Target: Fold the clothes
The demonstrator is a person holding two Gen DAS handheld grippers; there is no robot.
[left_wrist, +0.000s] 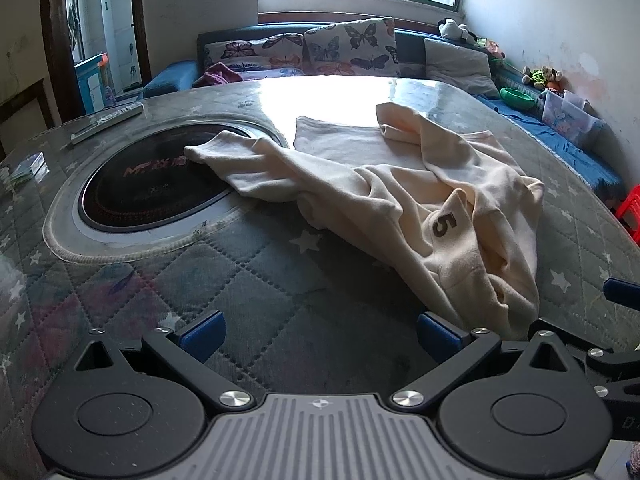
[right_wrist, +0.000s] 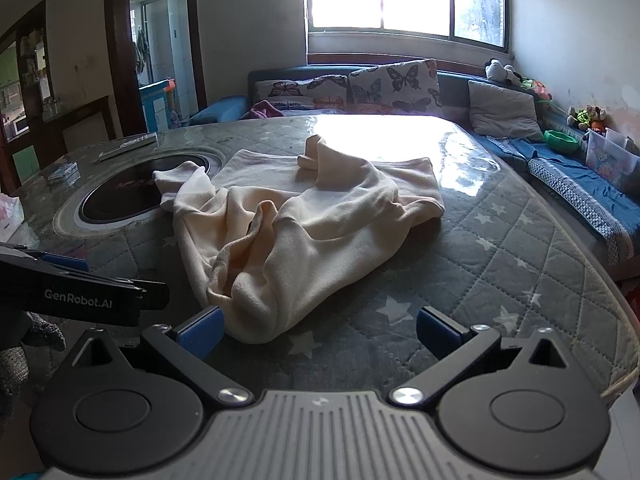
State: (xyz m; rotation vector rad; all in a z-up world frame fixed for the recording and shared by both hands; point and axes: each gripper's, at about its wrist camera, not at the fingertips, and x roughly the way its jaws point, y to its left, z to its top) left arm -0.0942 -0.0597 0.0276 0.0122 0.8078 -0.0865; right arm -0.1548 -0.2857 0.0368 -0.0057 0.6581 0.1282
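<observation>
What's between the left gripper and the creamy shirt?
Nothing but bare quilted star-print table cover. In the left wrist view, the open left gripper hovers short of the crumpled cream shirt, whose near hem lies just past its right finger.

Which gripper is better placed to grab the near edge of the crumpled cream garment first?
Probably the right gripper: its open blue fingers already frame the crumpled cream garment's near edge. From the left gripper, also open, that edge lies off to its right side.

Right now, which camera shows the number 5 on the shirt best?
The left wrist view. There the dark 5 faces the camera on a fold of the cream shirt. In the right wrist view the shirt lies crumpled and no number shows; folds hide it.
</observation>
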